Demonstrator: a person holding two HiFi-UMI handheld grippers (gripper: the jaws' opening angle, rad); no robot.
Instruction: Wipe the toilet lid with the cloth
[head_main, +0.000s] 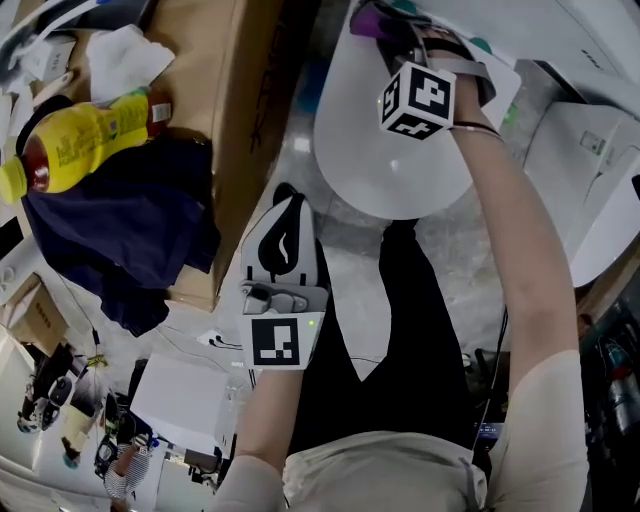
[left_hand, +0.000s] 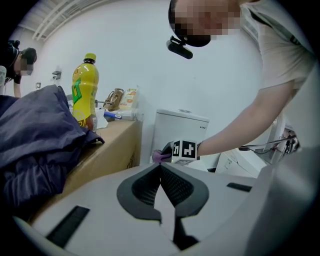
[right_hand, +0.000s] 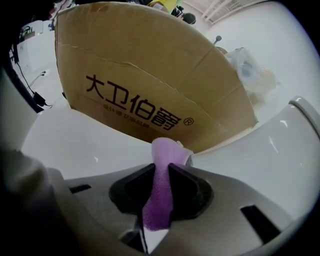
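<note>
Two tongs in view, one working

- Right tongs (right_hand: 159, 186): clamped on the purple cloth (right_hand: 160, 202). The cloth runs up between the jaws and pokes out past their tips as a small folded nub. It has a fine weave and looks soft; whether damp or dry I cannot tell
- Left tongs (left_hand: 160, 172): closed with nothing between the jaws, held well back and pointing toward the right tongs and the toilet tank (left_hand: 181, 131) behind them
- Toilet lid (head_main: 385, 165): right under the right tongs and spreading back toward the left tongs. White, glossy, lying shut, no dirt visible
- Cardboard box (right_hand: 150, 75): just ahead of the right tongs, beyond the lid's edge

Step, as I judge it: a wiping stroke at the tank end of the lid. The cloth nub seems to be at the surface, but contact is not certain.

Next move calls for pressing the nub flat and drawing it across the lid in overlapping passes. So little cloth protrudes that the hard jaw tips may scrape, so tilt the cloth to lead
</note>
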